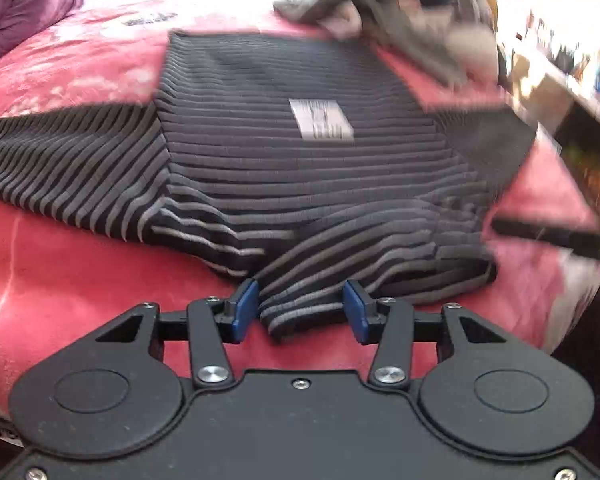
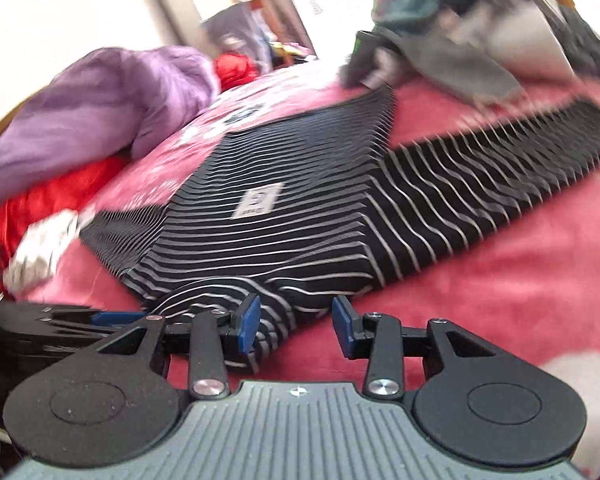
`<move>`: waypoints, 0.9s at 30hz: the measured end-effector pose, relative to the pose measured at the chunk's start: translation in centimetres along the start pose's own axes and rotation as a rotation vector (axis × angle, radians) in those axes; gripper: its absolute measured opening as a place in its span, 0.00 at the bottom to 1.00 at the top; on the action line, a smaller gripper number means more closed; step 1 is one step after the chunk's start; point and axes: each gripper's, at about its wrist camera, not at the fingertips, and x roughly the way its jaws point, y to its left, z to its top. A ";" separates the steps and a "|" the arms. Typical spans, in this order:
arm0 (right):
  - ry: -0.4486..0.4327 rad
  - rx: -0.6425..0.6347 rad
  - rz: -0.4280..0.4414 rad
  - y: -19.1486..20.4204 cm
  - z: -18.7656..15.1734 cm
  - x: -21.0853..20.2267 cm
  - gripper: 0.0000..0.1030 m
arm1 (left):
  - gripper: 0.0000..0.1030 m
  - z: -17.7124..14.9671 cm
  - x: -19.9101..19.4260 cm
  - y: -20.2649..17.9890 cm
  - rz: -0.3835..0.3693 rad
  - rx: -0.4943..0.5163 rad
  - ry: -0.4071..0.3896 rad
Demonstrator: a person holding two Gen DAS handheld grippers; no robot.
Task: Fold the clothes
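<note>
Nearby, striped shirt (image 1: 260, 152) hem bunches between left gripper (image 1: 303, 310) pads.

Bright blown-out background, motion blur, fisheye warping

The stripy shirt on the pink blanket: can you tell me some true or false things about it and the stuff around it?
1. The striped shirt lies on a pink blanket. True.
2. The shirt has a white label on it. True.
3. The left gripper has nothing between its fingers. False: bunched striped fabric sits between them.
4. The purple bedding is lying on top of the shirt. False: it is off to the side.
5. A heap of grey clothes sits beyond the shirt. True.
</note>
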 end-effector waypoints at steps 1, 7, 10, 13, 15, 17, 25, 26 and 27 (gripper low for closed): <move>0.002 0.047 0.006 -0.8 -0.1 0.3 0.40 | 0.44 0.1 -0.5 0.4 -0.009 -0.035 -0.046; -0.009 0.291 0.041 -4.2 -0.6 1.3 0.46 | 0.47 -0.1 2.2 2.8 0.011 -0.164 0.070; -0.015 0.320 0.042 -4.7 -0.6 1.4 0.46 | 0.47 0.6 0.5 3.1 -0.013 -0.208 0.001; -0.011 0.314 0.042 -4.6 -0.8 1.6 0.49 | 0.47 1.7 -0.5 2.7 -0.032 -0.194 -0.126; -0.010 0.296 0.037 -4.4 -0.7 1.5 0.51 | 0.47 1.6 0.0 2.7 -0.034 -0.201 -0.149; -0.012 0.274 0.032 -4.1 -0.7 1.5 0.51 | 0.47 1.1 1.9 2.9 -0.039 -0.210 0.002; -0.039 0.308 0.037 -4.9 -0.5 2.1 0.51 | 0.48 1.2 0.3 2.5 -0.072 -0.210 -0.097; -0.041 0.319 0.042 -5.1 -0.5 2.2 0.51 | 0.48 1.4 0.4 2.6 -0.080 -0.213 -0.103; -0.042 0.328 0.046 -5.2 -0.5 2.3 0.51 | 0.48 1.2 0.5 2.5 -0.079 -0.218 -0.100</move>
